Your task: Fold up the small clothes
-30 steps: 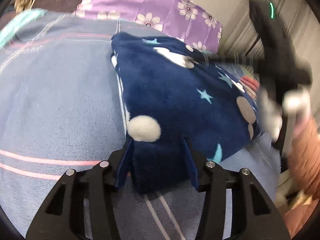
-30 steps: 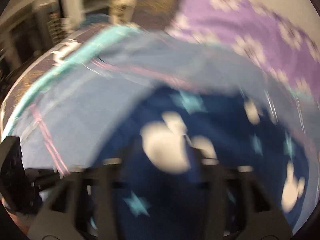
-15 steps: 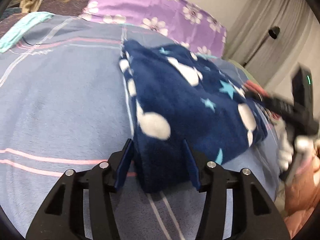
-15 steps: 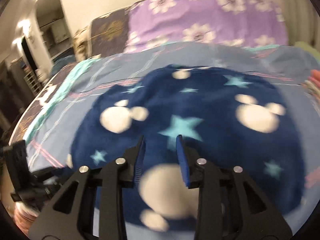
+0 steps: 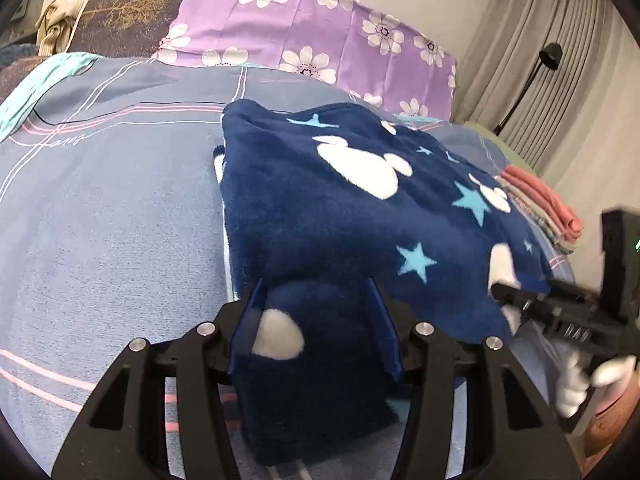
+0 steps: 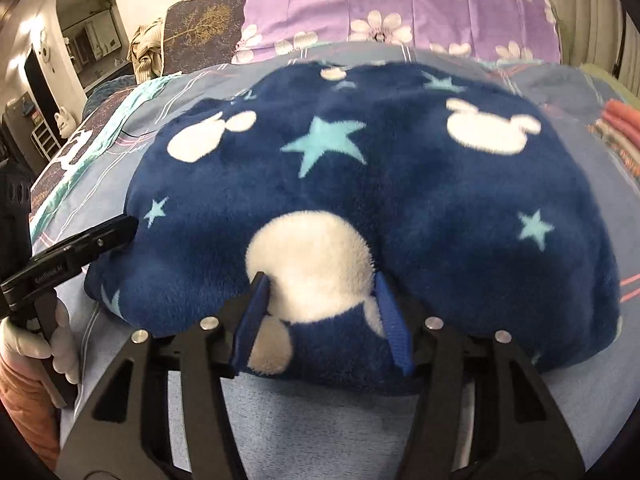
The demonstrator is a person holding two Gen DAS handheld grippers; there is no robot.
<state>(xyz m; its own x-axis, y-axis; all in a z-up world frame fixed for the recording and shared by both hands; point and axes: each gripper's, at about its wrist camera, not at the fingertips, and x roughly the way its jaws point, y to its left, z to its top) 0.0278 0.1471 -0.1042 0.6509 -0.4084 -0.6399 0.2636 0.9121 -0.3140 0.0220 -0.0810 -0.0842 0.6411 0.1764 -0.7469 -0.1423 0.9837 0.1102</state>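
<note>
A navy fleece garment (image 5: 340, 208) with white mouse-head shapes and light-blue stars lies folded over on the blue bedsheet (image 5: 100, 220). My left gripper (image 5: 314, 320) is shut on its near left corner, which bunches between the blue pads. My right gripper (image 6: 324, 312) is shut on the near right edge of the garment (image 6: 360, 168), with a white patch between the pads. Each gripper shows in the other's view: the right one (image 5: 560, 312) at the garment's right edge, the left one (image 6: 80, 244) at its left corner.
A purple flowered pillow (image 5: 312, 36) and a dark patterned pillow (image 5: 128, 4) lie at the head of the bed. A stack of folded pink and striped clothes (image 5: 540, 208) sits to the right of the garment. Grey curtains (image 5: 540, 60) and a black lamp hang at the right.
The right gripper swung around to the garment's near right edge and shut on it. The left gripper kept its hold while the garment settled flatter on the bed.
</note>
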